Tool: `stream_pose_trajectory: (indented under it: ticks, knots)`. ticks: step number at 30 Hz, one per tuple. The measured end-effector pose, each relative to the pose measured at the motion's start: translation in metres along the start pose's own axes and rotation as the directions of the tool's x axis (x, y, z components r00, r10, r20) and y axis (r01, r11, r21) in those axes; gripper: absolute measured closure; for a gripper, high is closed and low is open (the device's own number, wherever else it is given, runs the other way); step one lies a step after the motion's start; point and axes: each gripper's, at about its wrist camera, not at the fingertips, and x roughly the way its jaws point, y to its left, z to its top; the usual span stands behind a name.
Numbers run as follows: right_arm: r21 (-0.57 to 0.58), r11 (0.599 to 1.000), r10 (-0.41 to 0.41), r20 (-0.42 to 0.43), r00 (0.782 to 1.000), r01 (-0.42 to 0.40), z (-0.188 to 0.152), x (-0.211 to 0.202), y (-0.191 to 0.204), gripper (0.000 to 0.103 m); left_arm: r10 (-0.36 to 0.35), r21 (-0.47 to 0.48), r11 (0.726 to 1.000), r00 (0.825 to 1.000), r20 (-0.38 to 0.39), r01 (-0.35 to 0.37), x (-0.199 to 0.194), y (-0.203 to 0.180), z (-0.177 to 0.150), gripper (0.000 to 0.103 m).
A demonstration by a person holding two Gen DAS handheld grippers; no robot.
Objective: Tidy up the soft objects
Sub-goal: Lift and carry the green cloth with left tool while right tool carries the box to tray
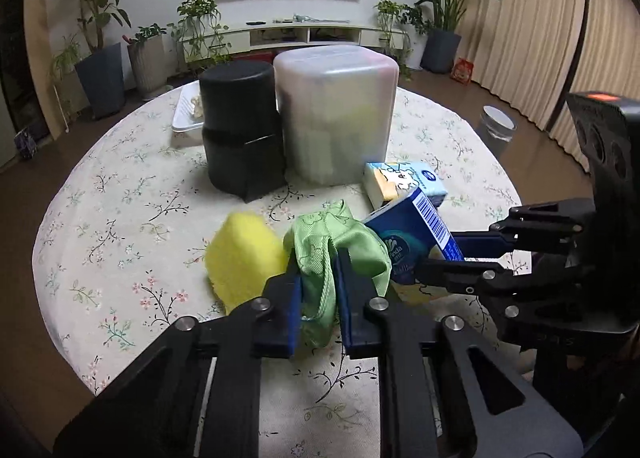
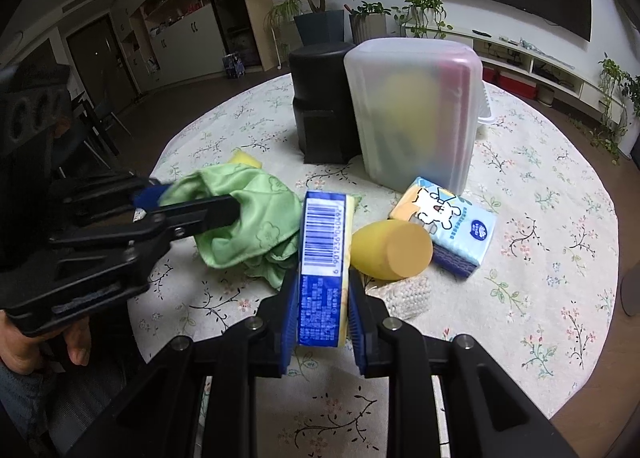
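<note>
A crumpled green cloth (image 1: 340, 242) (image 2: 248, 218) lies on the flowered tablecloth, and my left gripper (image 1: 318, 278) (image 2: 192, 202) is shut on its near fold. My right gripper (image 2: 323, 282) (image 1: 436, 254) is shut on a blue tissue pack (image 2: 324, 234) (image 1: 412, 234), held on edge with its barcode facing up, just right of the cloth. A yellow sponge (image 1: 244, 258) (image 2: 244, 159) rests against the cloth's far side from the pack. A second tissue pack with a cartoon bear (image 1: 404, 178) (image 2: 448, 218) lies flat farther back, with a yellow foam cylinder (image 2: 392, 250) beside it.
A translucent lidded bin (image 1: 336, 110) (image 2: 416, 106) and a black round container (image 1: 240, 130) (image 2: 320, 98) stand together at the table's back. A white tray (image 1: 186, 110) sits behind the black one. A white knitted piece (image 2: 404, 294) lies under the cylinder. A hand (image 2: 76, 346) holds the left gripper.
</note>
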Motion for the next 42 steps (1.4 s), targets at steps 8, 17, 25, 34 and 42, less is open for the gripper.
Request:
stream_pose_trajectory:
  ticks: [8, 17, 25, 34, 42]
  knots:
    - [0.019, 0.999, 0.026, 0.023, 0.999, -0.027, -0.003, -0.006, -0.004, 0.079, -0.028, -0.049, 0.998, 0.999, 0.033, 0.029, -0.012, 0.002, -0.002, 0.095]
    - [0.019, 0.999, 0.036, 0.057, 0.998, -0.037, -0.002, -0.024, -0.003, 0.079, -0.050, -0.101, 0.993, 0.996, 0.069, 0.057, -0.025, 0.009, -0.001, 0.095]
    - [0.022, 0.999, 0.022, 0.067, 0.998, -0.023, -0.001, -0.034, -0.002, 0.079, -0.055, -0.124, 0.990, 0.993, 0.104, 0.068, -0.043, 0.014, -0.002, 0.095]
    - [0.044, 0.999, -0.011, 0.091, 0.996, 0.007, 0.001, -0.055, -0.014, 0.079, -0.035, -0.179, 0.982, 0.990, 0.138, 0.060, -0.067, 0.041, -0.003, 0.095]
    - [0.085, 0.995, -0.059, 0.113, 0.992, 0.049, 0.011, -0.074, -0.044, 0.079, -0.073, -0.233, 0.965, 0.979, 0.190, 0.118, -0.086, 0.063, 0.006, 0.095]
